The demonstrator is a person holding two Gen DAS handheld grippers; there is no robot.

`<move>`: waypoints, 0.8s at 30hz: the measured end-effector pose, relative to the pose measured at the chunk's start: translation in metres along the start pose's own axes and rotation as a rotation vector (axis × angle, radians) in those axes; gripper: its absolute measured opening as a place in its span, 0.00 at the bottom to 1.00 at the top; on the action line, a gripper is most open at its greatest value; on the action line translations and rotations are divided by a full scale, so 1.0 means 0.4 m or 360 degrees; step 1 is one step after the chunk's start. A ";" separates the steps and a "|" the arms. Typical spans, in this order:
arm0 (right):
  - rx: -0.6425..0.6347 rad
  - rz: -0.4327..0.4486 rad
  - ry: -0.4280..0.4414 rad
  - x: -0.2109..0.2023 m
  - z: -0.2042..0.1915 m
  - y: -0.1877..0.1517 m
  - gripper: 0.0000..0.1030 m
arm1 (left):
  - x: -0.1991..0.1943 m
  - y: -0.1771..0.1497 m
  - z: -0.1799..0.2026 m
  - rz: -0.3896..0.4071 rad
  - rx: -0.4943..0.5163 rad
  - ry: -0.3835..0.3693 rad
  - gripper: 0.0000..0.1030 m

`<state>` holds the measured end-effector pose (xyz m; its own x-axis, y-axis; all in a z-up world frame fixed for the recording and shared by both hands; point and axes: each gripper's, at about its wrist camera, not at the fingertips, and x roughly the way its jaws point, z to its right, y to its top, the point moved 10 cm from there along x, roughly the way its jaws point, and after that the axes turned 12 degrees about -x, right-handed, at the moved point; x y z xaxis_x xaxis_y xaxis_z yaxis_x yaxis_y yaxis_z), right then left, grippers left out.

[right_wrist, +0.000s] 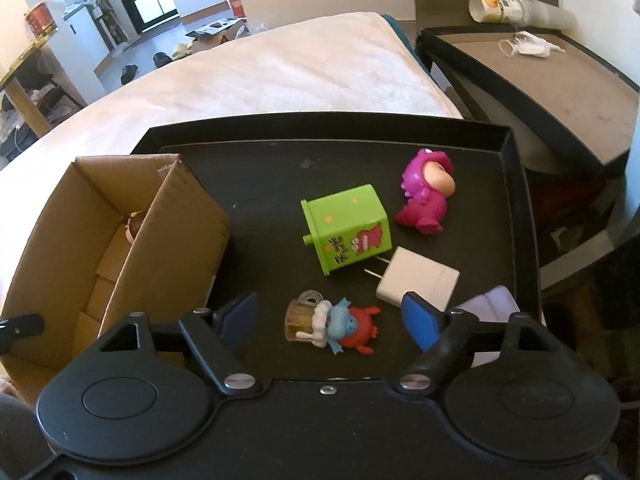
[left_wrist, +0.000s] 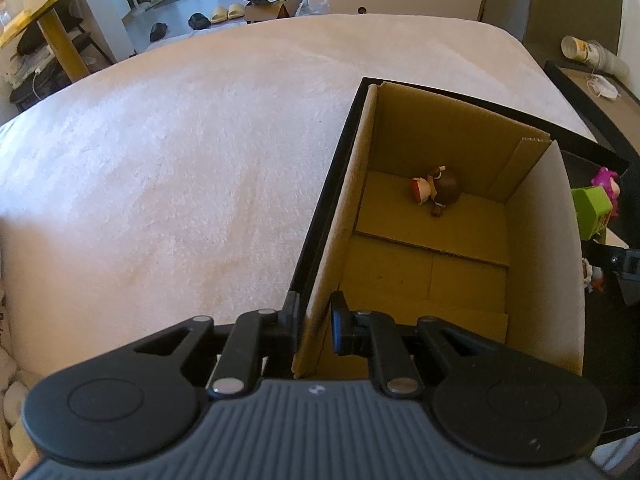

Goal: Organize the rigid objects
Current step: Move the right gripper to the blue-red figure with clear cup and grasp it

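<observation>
A cardboard box (left_wrist: 536, 248) (right_wrist: 168, 240) stands in the left of a black tray (right_wrist: 516, 216). My left gripper (left_wrist: 314, 322) is shut on the box's left wall. A brown and red figurine (left_wrist: 436, 190) lies on the box floor. On the tray lie a green box toy (right_wrist: 348, 230), a pink figurine (right_wrist: 424, 196), a white charger plug (right_wrist: 420, 280) and a blue and red figurine with a mug (right_wrist: 332, 326). My right gripper (right_wrist: 332, 320) is open, its fingers either side of the blue and red figurine.
The tray sits on a white fluffy bed cover (left_wrist: 180, 160). A second black tray with cups (right_wrist: 516, 8) and a mask stands to the right. A pale purple object (right_wrist: 492, 304) lies at the tray's near right corner.
</observation>
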<state>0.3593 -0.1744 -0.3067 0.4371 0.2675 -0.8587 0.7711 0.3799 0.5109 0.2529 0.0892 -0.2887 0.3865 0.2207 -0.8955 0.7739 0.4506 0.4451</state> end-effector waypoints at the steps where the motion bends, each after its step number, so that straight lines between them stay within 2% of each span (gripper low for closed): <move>1: -0.0019 -0.0004 -0.0006 0.004 -0.004 0.000 0.79 | 0.000 -0.002 0.003 0.0003 0.0014 0.0010 0.14; 15: -0.0085 -0.0160 -0.0075 0.081 -0.021 -0.037 0.79 | -0.002 -0.009 0.022 0.0017 0.0061 0.0081 0.15; 19: -0.0098 -0.0189 -0.0120 0.101 -0.025 -0.045 0.73 | -0.002 -0.010 0.025 0.0020 0.0077 0.0095 0.15; 24: -0.0140 -0.0151 -0.0158 0.105 -0.042 -0.041 0.67 | -0.003 -0.010 0.032 0.0024 0.0098 0.0116 0.15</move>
<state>0.3571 -0.1545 -0.3503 0.4110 0.1397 -0.9009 0.7697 0.4765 0.4250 0.2558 0.0762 -0.2892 0.3625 0.2903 -0.8856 0.7985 0.3932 0.4558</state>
